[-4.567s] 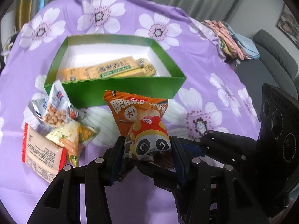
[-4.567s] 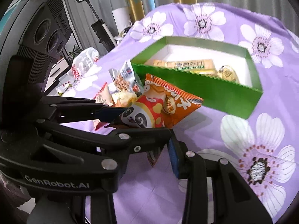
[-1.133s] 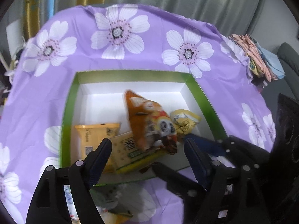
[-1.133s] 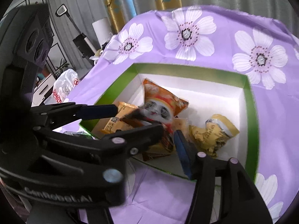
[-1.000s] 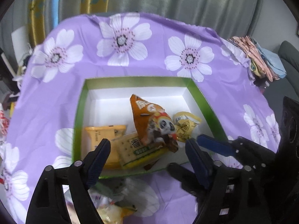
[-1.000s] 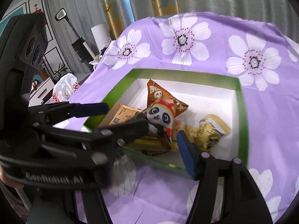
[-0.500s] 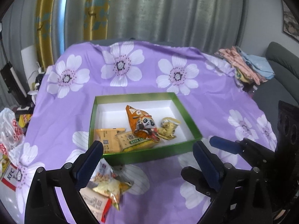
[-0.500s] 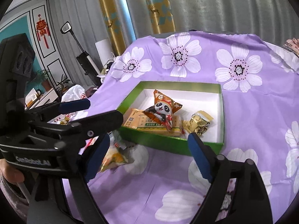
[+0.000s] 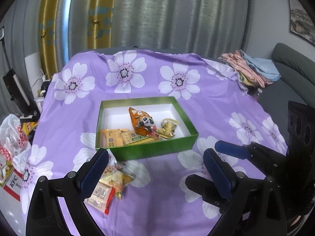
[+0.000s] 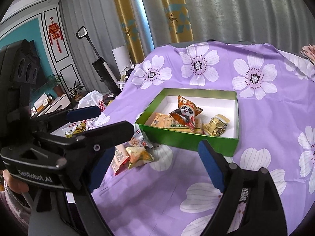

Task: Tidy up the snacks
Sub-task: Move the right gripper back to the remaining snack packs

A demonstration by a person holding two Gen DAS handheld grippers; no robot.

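A green box with a white inside stands on the purple flowered cloth. In it lies an orange panda snack bag, propped on yellow cracker packs, beside a gold-wrapped snack. A few loose snack packets lie on the cloth by the box's near left corner. My left gripper hangs open and empty, short of the box. My right gripper is also open and empty, at the box's near side.
A KFC bag and a white plastic bag lie past the cloth's left edge. Folded clothes sit at the far right corner, with a grey sofa behind. A stick vacuum stands by the curtains.
Both grippers have drawn back and up from the box, and their jaws have spread wider. The panda bag, held between them earlier, now lies in the box.
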